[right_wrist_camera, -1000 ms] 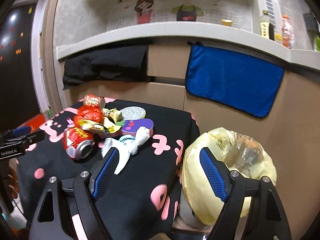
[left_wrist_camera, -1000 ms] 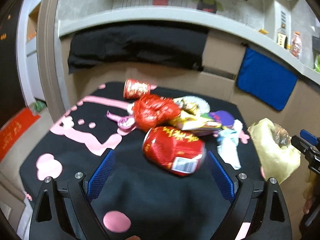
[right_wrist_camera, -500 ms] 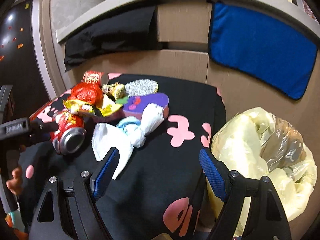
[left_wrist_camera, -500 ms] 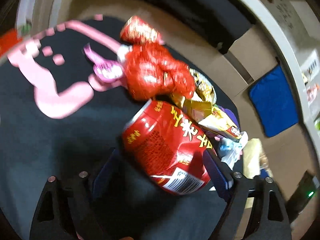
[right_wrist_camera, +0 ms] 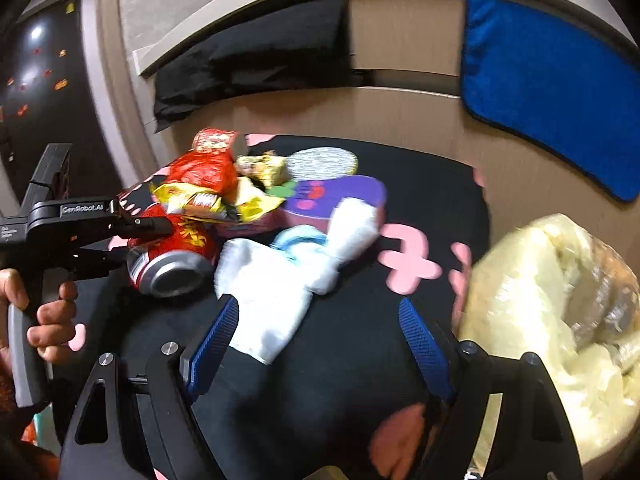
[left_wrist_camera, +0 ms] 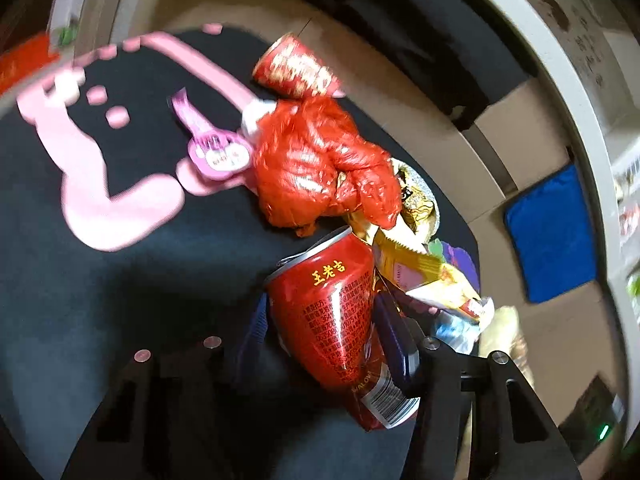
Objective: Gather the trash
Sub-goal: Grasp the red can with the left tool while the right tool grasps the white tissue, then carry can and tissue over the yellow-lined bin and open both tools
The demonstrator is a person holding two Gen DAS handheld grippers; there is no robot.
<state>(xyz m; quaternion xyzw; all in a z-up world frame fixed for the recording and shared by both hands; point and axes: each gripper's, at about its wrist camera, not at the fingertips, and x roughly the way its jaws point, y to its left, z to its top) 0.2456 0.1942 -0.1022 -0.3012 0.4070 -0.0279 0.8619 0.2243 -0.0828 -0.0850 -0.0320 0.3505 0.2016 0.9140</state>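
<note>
A red drink can [left_wrist_camera: 336,312] lies on the black tablecloth with pink shapes [left_wrist_camera: 120,264]. My left gripper [left_wrist_camera: 320,320] is shut on the can, one blue pad on each side of it. In the right wrist view the can [right_wrist_camera: 172,256] shows at the left with the left gripper [right_wrist_camera: 132,236] on it. Beyond the can lie a crumpled red wrapper [left_wrist_camera: 320,168], a yellow snack bag [left_wrist_camera: 424,272] and a second red can [left_wrist_camera: 296,68]. My right gripper [right_wrist_camera: 320,340] is open and empty above the cloth, next to white tissue [right_wrist_camera: 288,276].
A yellow plastic trash bag [right_wrist_camera: 552,312] hangs at the table's right edge. A purple packet [right_wrist_camera: 332,196] and a pink label [left_wrist_camera: 212,152] lie on the cloth. A blue towel [right_wrist_camera: 552,76] and a black cloth [right_wrist_camera: 256,64] hang on the wall behind.
My left gripper moved forward over the red can and closed on it, and the can turned between the pads. My right gripper swung left from the trash bag toward the tissue.
</note>
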